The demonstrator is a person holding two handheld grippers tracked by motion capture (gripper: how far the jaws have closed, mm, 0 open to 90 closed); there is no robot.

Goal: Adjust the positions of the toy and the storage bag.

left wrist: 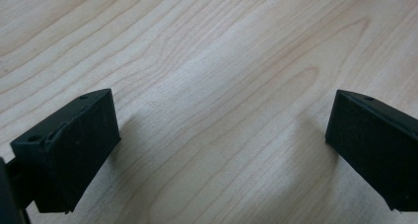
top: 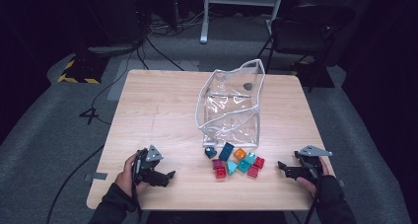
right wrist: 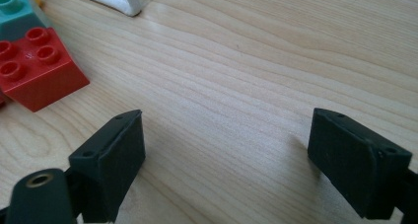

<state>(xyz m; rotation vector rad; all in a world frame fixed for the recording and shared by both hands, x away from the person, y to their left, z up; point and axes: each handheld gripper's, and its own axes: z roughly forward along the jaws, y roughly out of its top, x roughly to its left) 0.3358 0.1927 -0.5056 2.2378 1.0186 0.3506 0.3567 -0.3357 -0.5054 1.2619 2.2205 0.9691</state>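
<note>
In the high view, the person's two hands sit nearest, at the near edge of the wooden table (top: 162,110). The left gripper (top: 170,175) rests low on the left side, jaws pointing right toward the middle, well apart from everything else. The right gripper (top: 281,166) rests on the right side, jaws pointing left, near a cluster of toy bricks (top: 235,161) in red, teal, blue and orange. The bricks lie on the table between the two grippers, closer to the right one, just in front of a clear plastic bag (top: 231,105) with a white rim that stands open at the middle of the table.

In the left gripper view, the two black jaws stand wide apart over bare wood, with nothing between them.

In the right gripper view, the jaws also stand wide apart and hold nothing. A red brick (right wrist: 37,66) lies off to the upper left, beside a teal brick (right wrist: 17,12), and the bag's white rim shows just beyond.
</note>
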